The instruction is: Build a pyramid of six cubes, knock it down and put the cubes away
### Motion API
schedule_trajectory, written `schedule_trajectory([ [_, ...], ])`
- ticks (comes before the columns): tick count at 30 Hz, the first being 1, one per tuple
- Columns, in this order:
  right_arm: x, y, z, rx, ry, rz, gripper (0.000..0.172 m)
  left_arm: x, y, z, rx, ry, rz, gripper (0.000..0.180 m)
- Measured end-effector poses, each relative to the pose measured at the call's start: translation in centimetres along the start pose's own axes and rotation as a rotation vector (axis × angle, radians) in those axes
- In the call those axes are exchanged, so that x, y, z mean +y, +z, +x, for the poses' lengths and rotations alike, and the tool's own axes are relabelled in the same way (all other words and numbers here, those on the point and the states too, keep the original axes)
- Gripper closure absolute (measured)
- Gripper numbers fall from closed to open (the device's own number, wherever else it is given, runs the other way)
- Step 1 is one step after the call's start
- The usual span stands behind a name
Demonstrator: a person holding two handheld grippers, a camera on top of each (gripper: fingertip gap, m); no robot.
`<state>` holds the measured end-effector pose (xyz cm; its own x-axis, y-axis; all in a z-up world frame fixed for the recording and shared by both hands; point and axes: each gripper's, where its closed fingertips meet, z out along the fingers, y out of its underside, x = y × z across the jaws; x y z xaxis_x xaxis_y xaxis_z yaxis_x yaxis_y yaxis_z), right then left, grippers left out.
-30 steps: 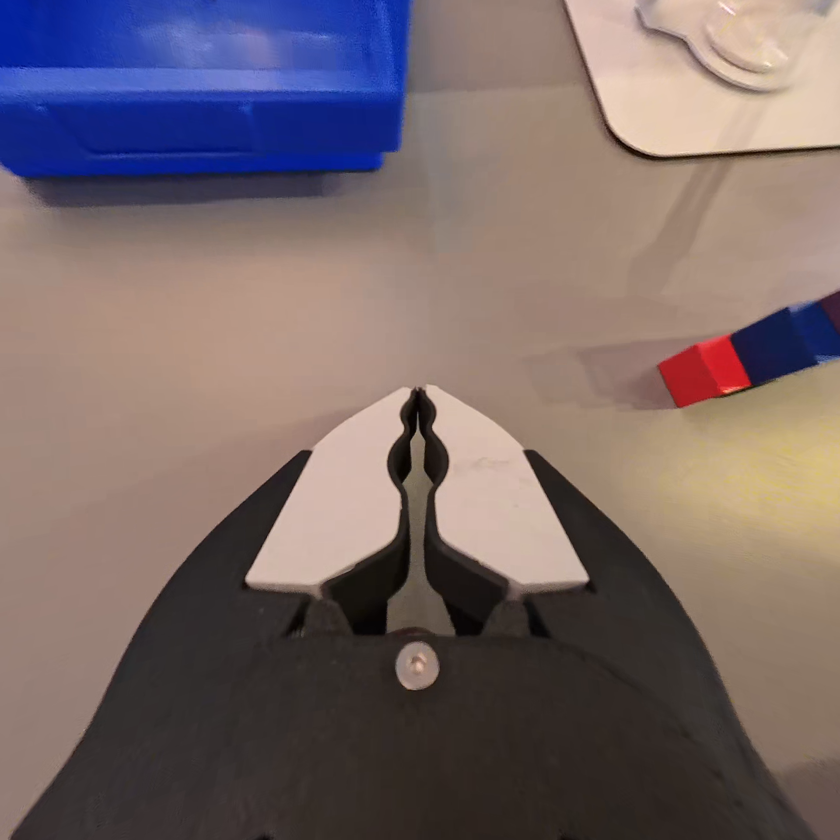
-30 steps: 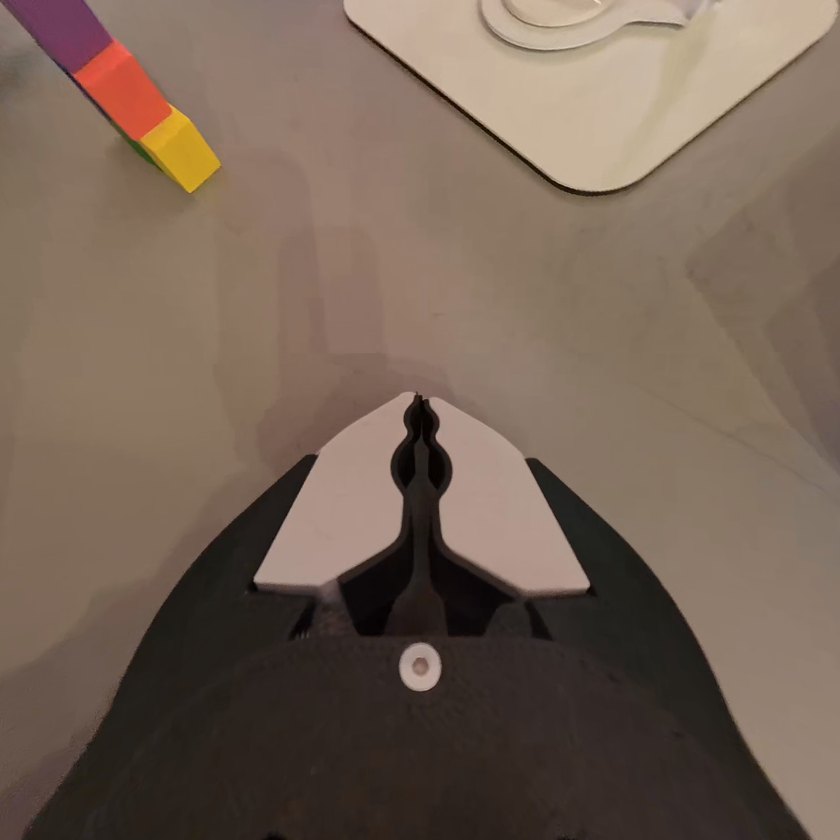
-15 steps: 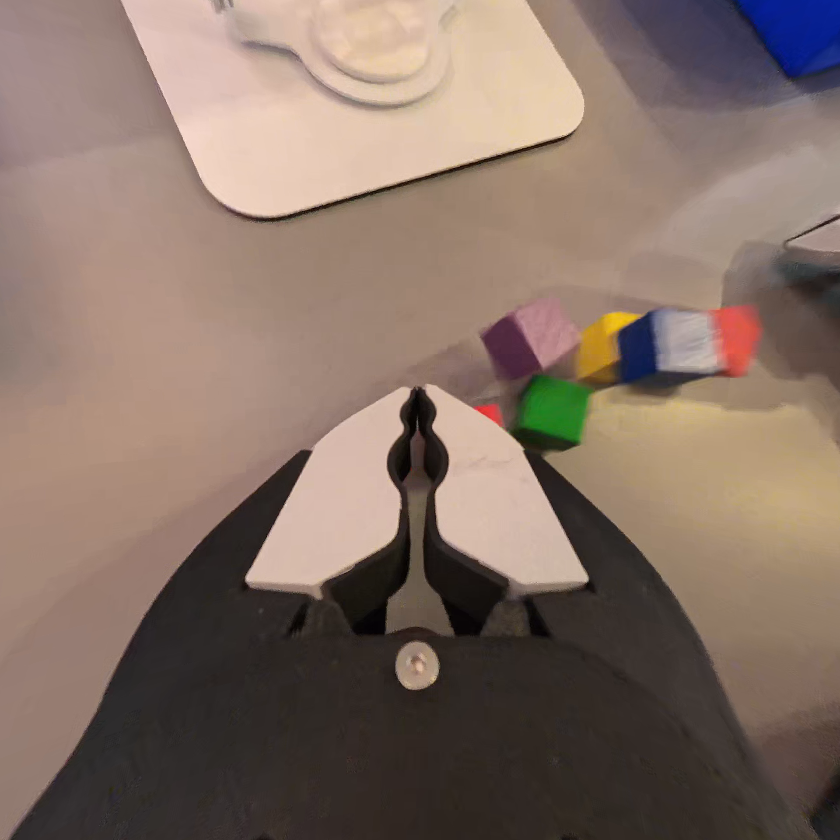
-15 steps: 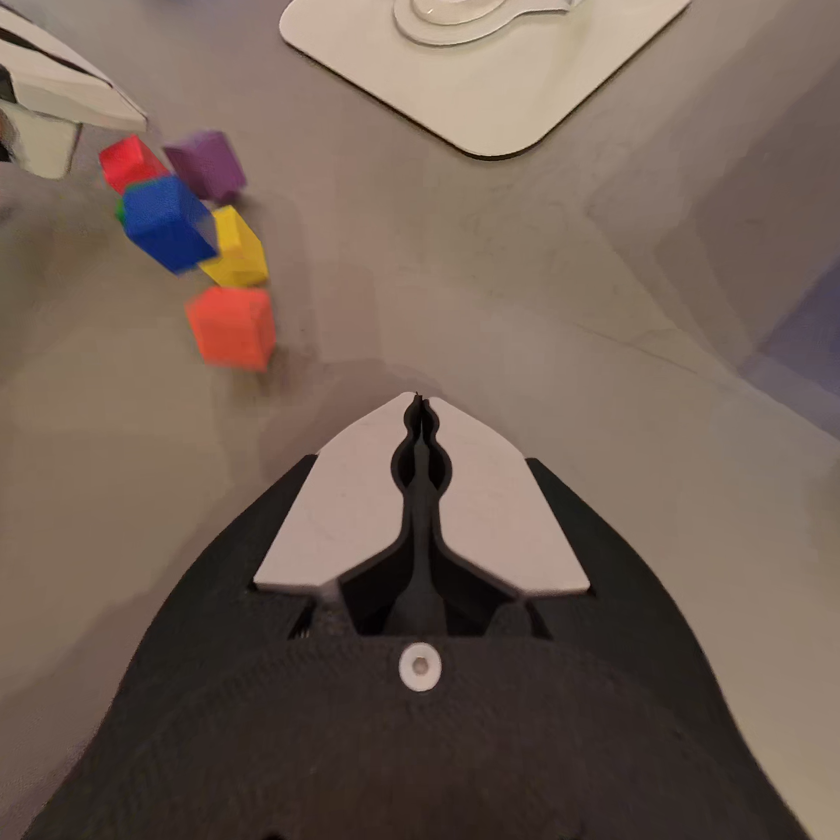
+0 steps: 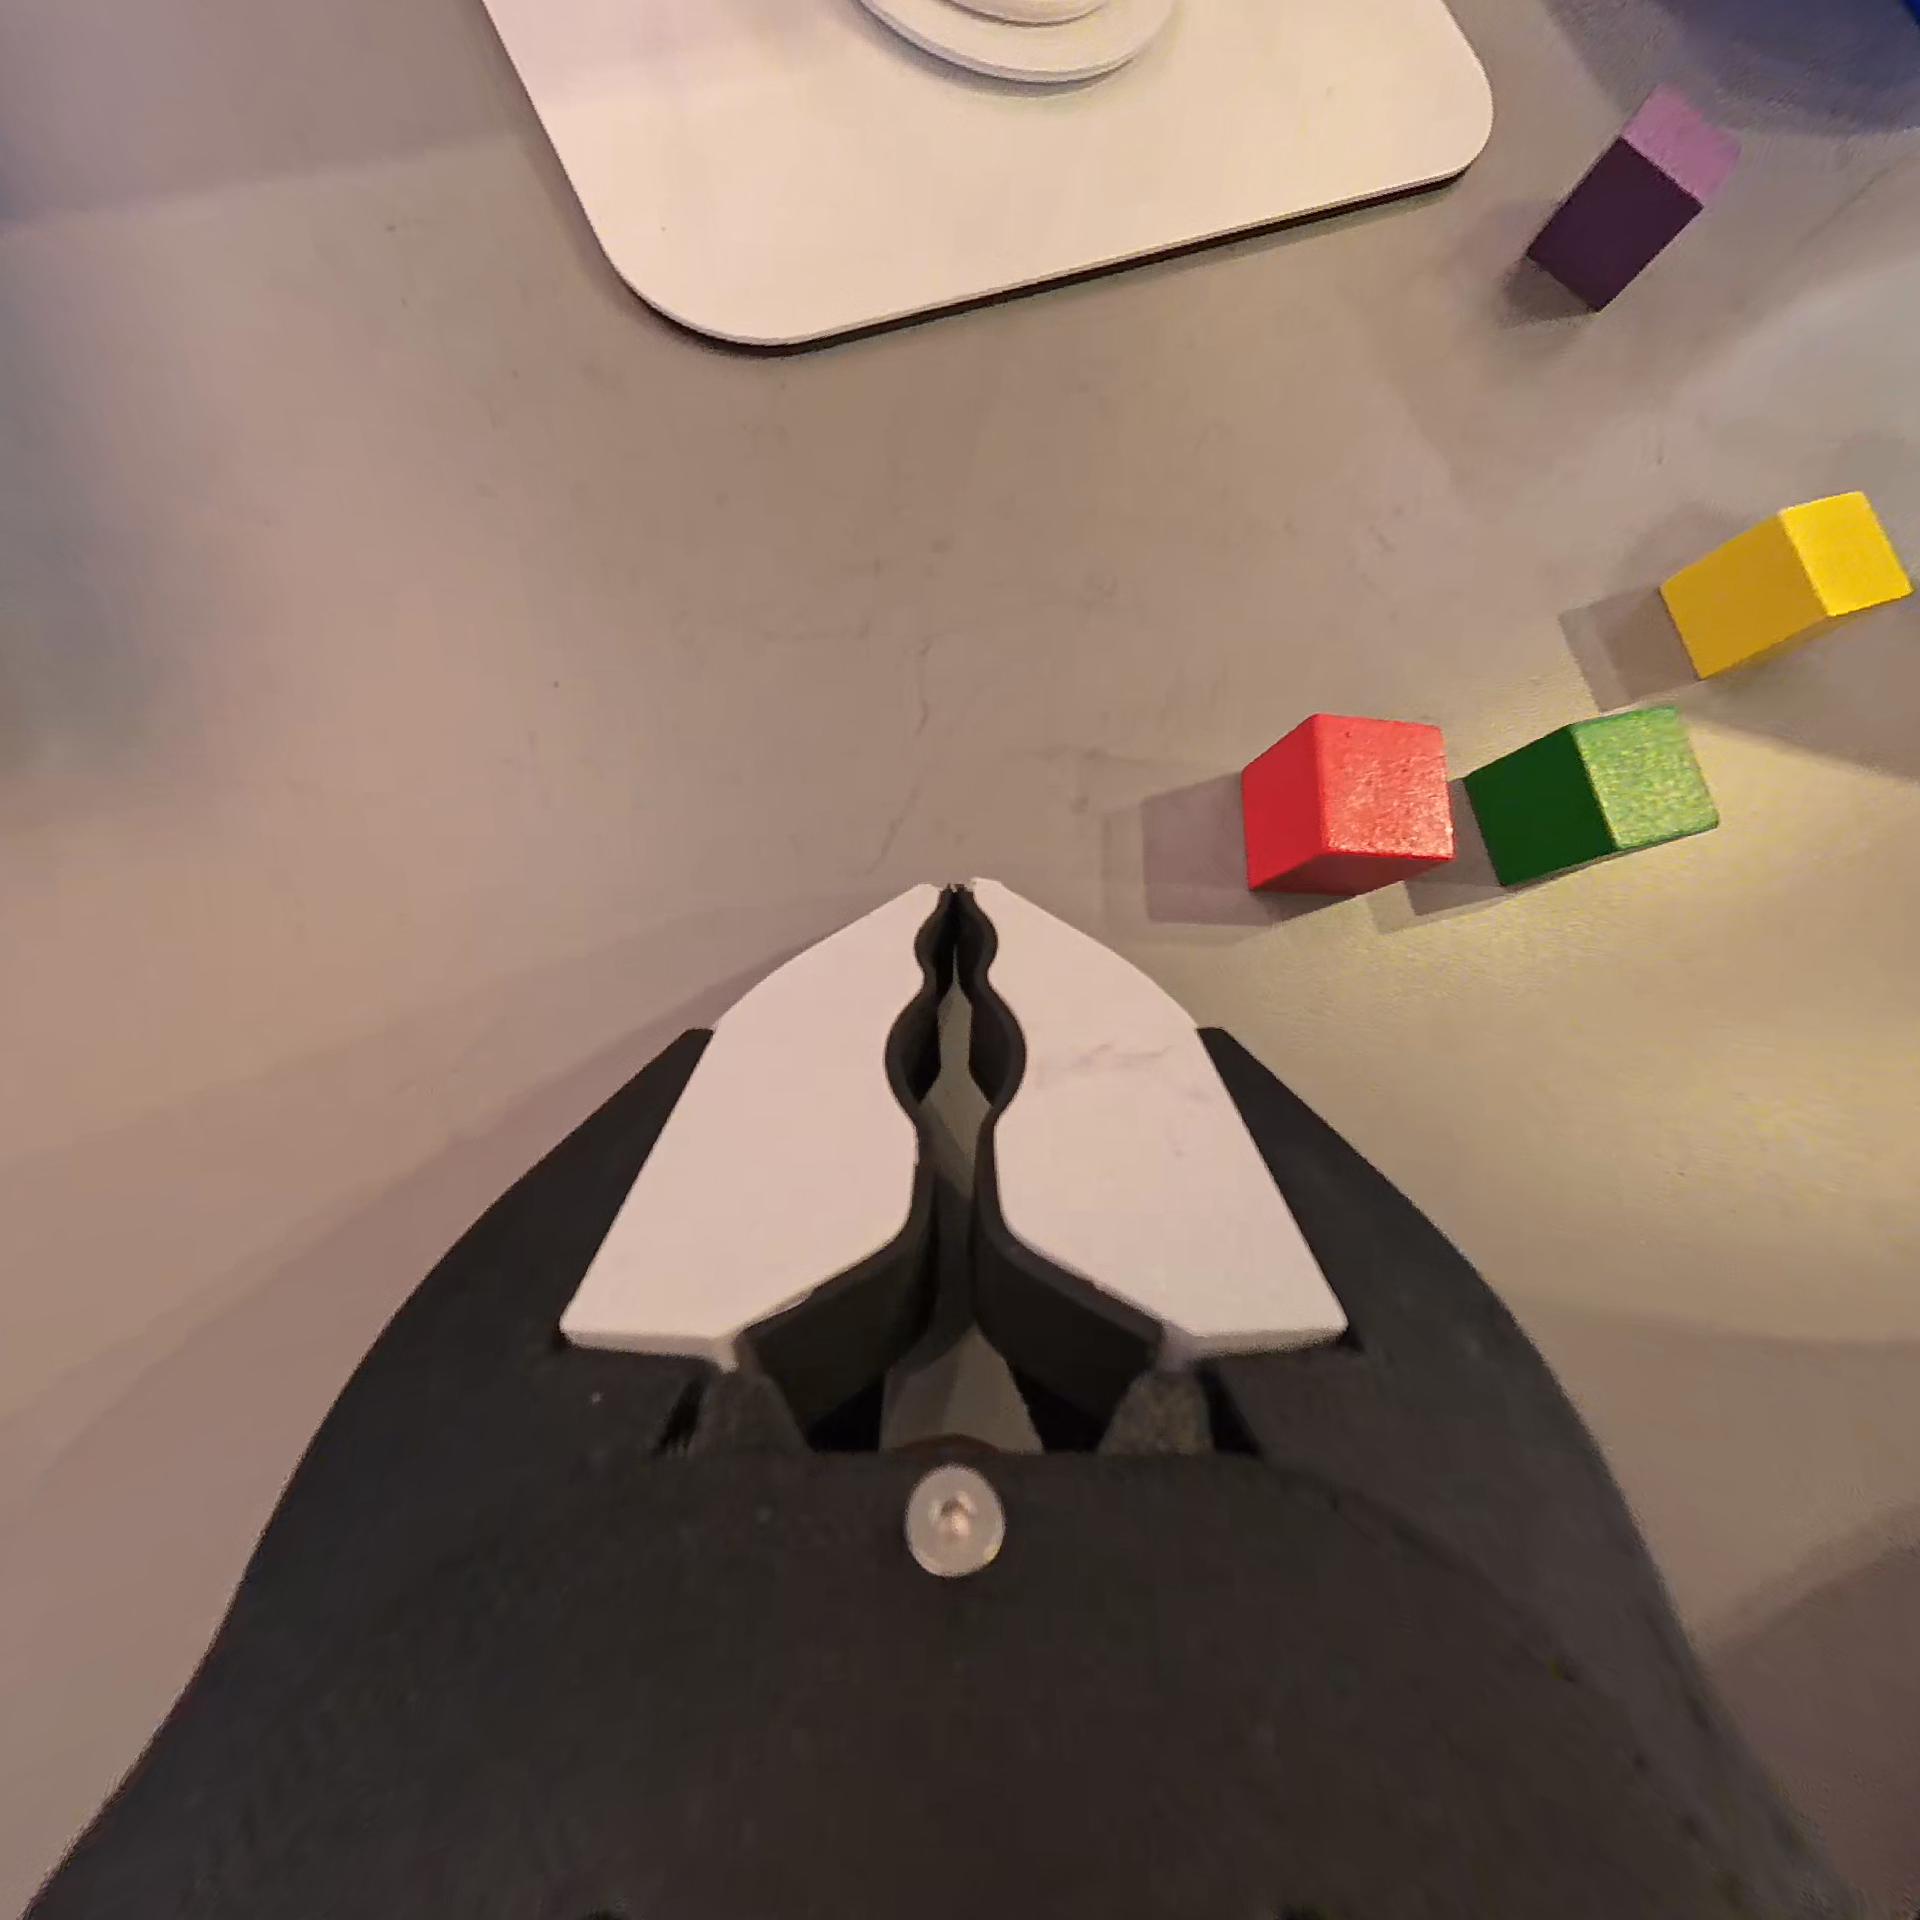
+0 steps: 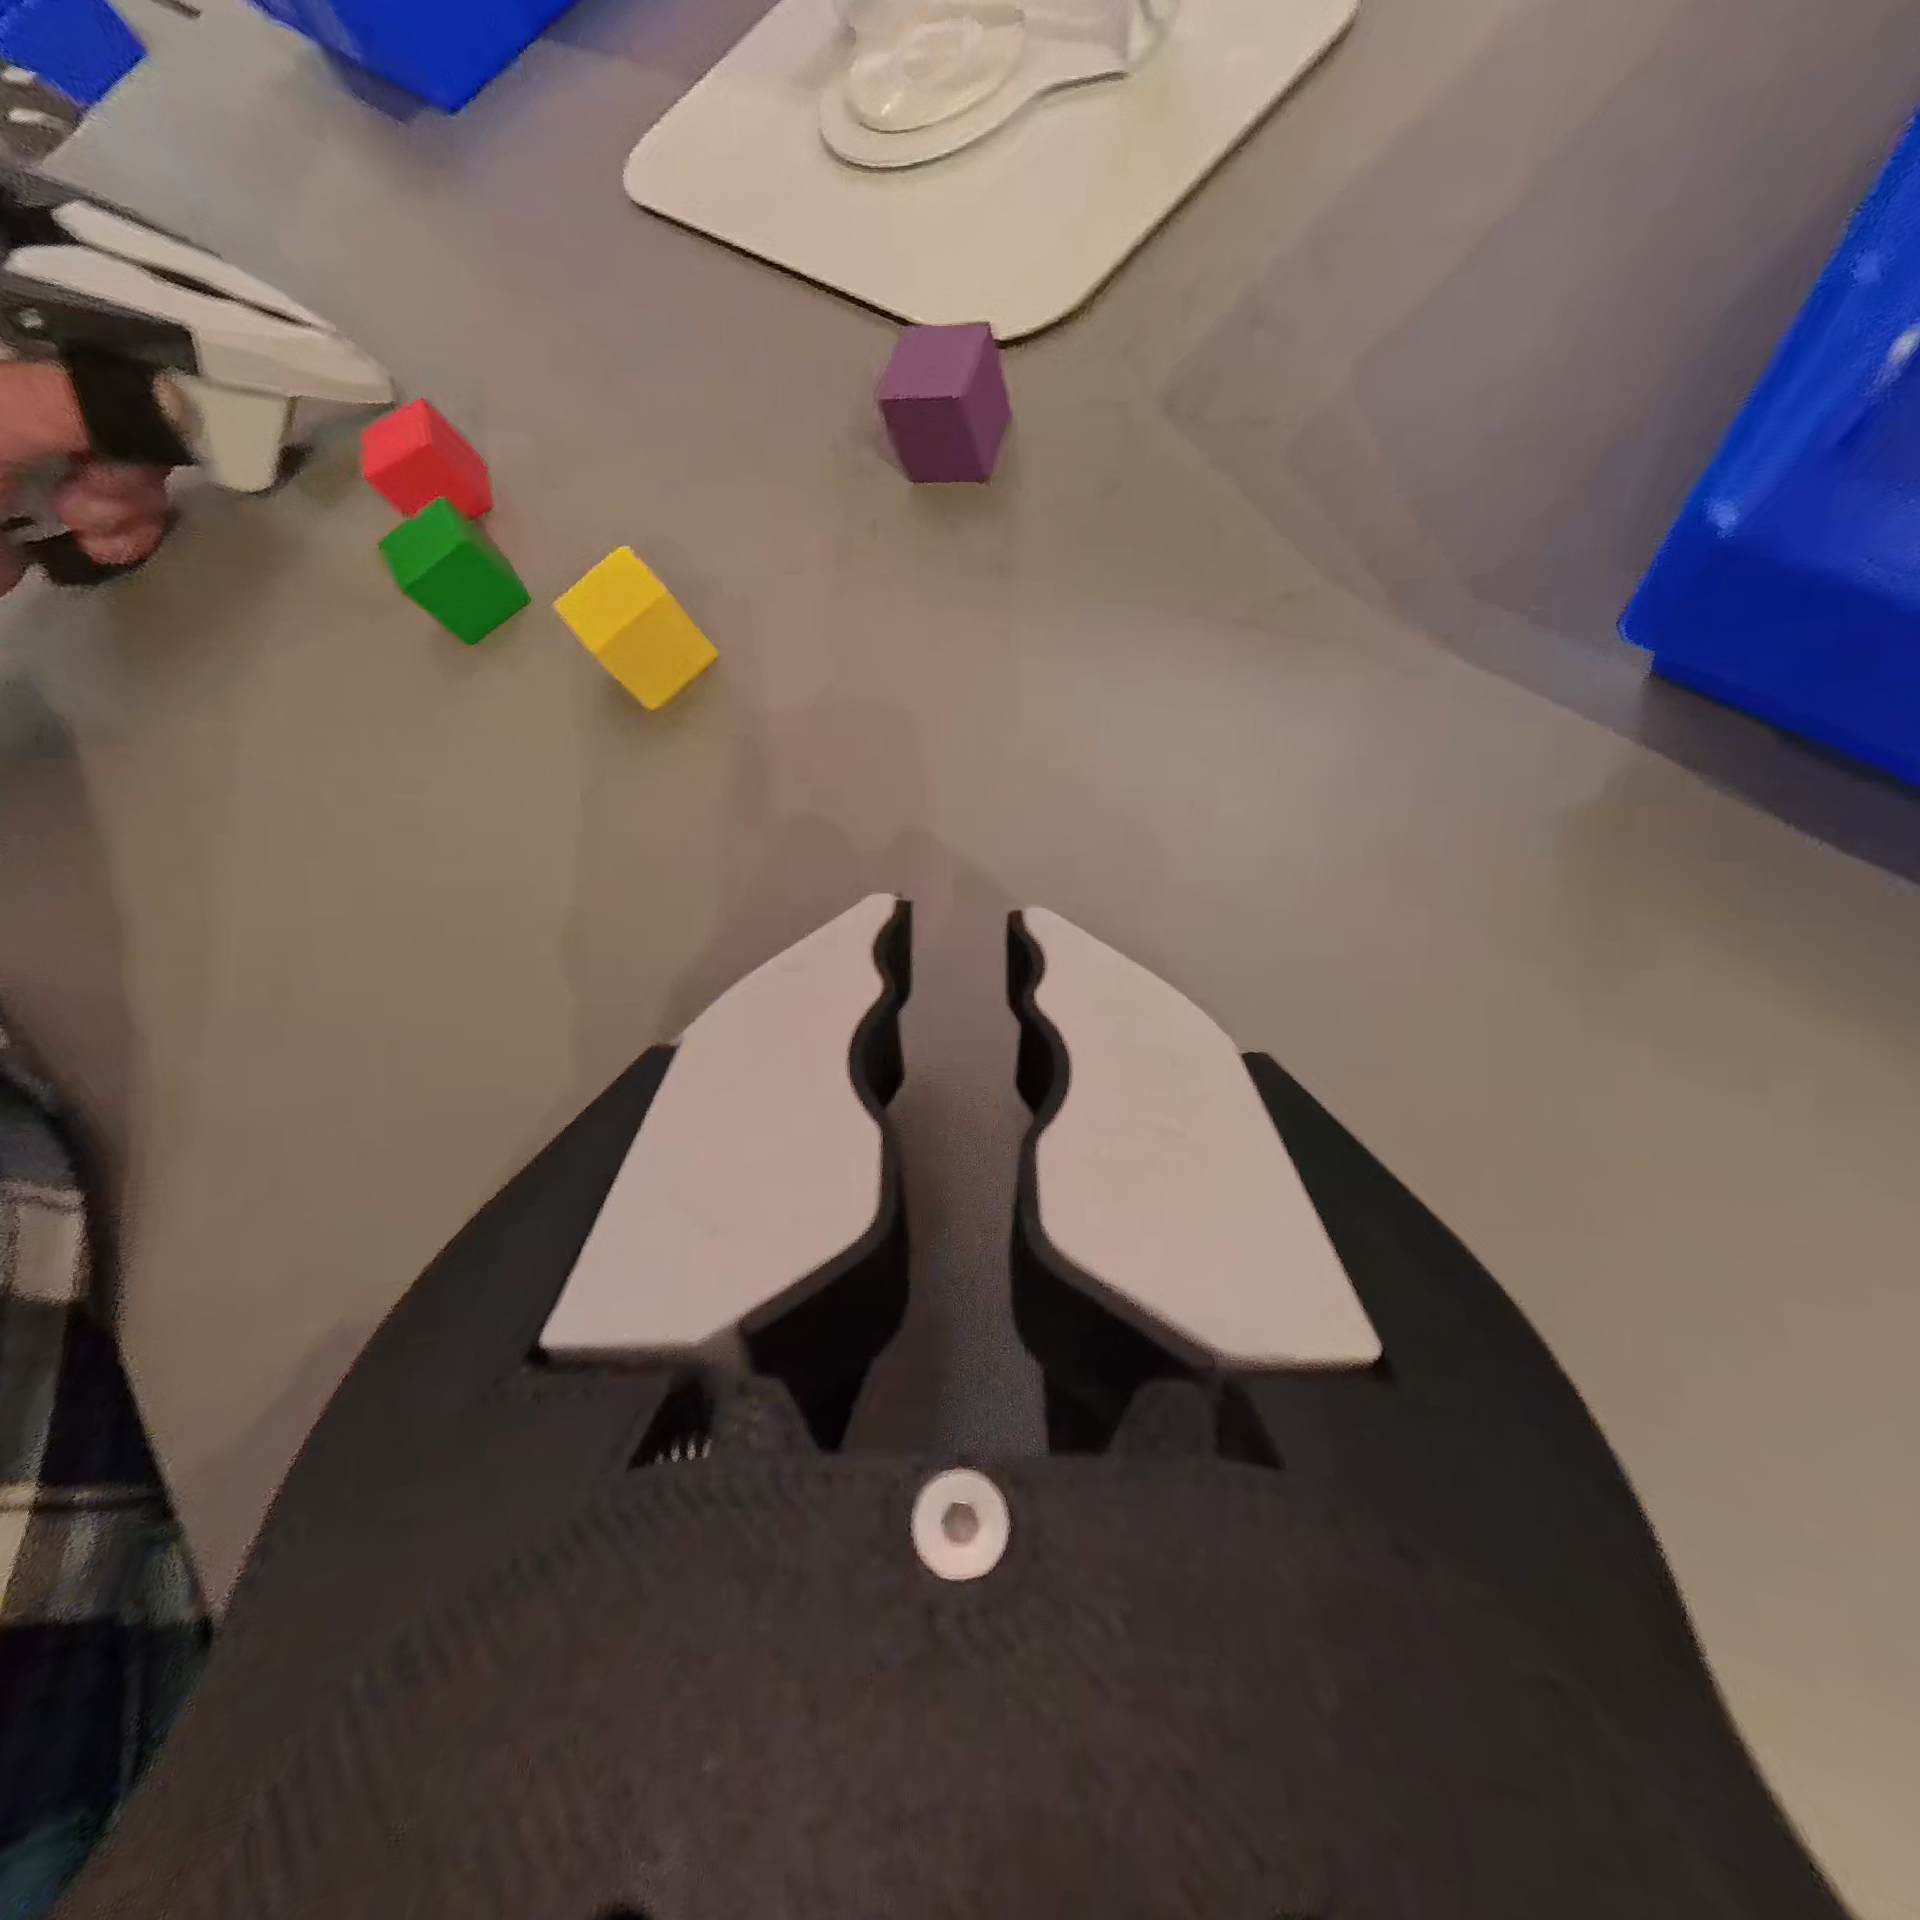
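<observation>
Left wrist view: the left gripper [image 5: 956, 891] is clenched on nothing, tips meeting above the table [image 5: 416, 727]. The red cube [image 5: 1348, 802] lies just right of the tips, the green cube [image 5: 1590, 792] just beside it, the yellow cube [image 5: 1785, 582] farther right, the purple cube [image 5: 1631, 200] far right near the white mat [image 5: 935, 187].

Right wrist view: the right gripper [image 6: 958, 914] is released, holding nothing. The yellow cube [image 6: 636, 628], green cube [image 6: 453, 570] and red cube [image 6: 424, 459] lie ahead to its left, near the left gripper's tip [image 6: 353, 379]. The purple cube [image 6: 943, 403] stands straight ahead by the mat [image 6: 997, 208]. Blue bins [image 6: 1808, 582] sit at right and top left.
</observation>
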<state>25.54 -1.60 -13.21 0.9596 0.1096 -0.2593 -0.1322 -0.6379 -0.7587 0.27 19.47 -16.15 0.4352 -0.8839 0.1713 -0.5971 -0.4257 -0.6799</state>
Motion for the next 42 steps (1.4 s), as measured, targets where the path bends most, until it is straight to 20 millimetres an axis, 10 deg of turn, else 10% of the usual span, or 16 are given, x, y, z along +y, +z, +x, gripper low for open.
schedule_trajectory([
  [1, -0.3, -0.4, -0.6, -0.030, -0.030, -0.006, 0.149, 0.0, 0.0, 0.0, 0.002, -0.003, 0.002, 0.180],
  [9, 1.5, -0.5, -3.7, -0.107, -0.254, -0.384, 0.119, -0.2, 0.0, 0.2, 0.051, -0.012, 0.015, 0.180],
  [17, 4.3, 0.7, -3.2, 0.052, -0.066, -0.610, 0.141, -0.3, -0.1, 0.2, 0.055, -0.013, 0.018, 0.180],
  [23, 0.5, -0.4, -1.4, 0.071, -0.061, -0.529, 0.142, -0.3, -0.1, 0.2, 0.065, -0.019, 0.021, 0.180],
  [31, -13.7, -1.1, 13.9, 0.277, -0.061, -0.291, 0.142, -0.3, -0.1, 0.2, 0.074, -0.024, 0.027, 0.180],
  [36, -14.7, 4.1, 24.3, 0.313, -0.004, -0.399, 0.141, -0.4, -0.1, 0.2, 0.077, -0.024, 0.030, 0.180],
  [42, -12.3, 8.1, 28.3, 0.292, 0.053, -0.560, 0.131, -0.4, -0.1, 0.3, 0.079, -0.024, 0.033, 0.180],
])
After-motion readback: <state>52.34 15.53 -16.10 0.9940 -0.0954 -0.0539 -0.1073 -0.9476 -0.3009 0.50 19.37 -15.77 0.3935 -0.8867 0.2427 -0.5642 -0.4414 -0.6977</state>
